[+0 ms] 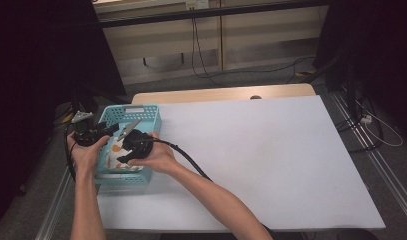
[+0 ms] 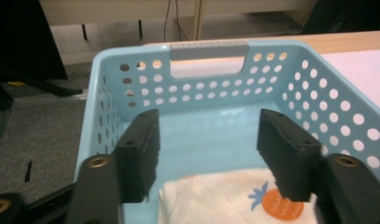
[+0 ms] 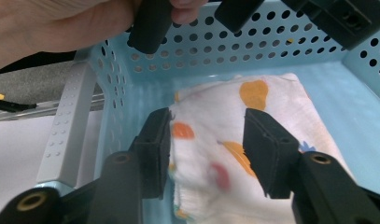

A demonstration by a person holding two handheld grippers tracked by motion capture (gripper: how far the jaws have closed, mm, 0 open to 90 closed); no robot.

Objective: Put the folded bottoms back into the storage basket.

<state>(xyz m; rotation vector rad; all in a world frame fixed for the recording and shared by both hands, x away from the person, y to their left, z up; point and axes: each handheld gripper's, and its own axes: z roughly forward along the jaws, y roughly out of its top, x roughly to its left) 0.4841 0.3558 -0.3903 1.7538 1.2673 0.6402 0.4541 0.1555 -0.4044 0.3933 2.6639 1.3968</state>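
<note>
You held both grippers over blue basket (image 1: 147,116): left gripper (image 2: 208,140) jaws parted, empty; right gripper (image 3: 207,144) jaws parted above folded cloth (image 3: 271,100), not pinching.

A folded white cloth (image 3: 253,140) printed with orange and red fruit shapes lay flat on the floor of a light blue perforated basket (image 1: 141,116), which sat at the left edge of the white tabletop (image 1: 271,160).
</note>
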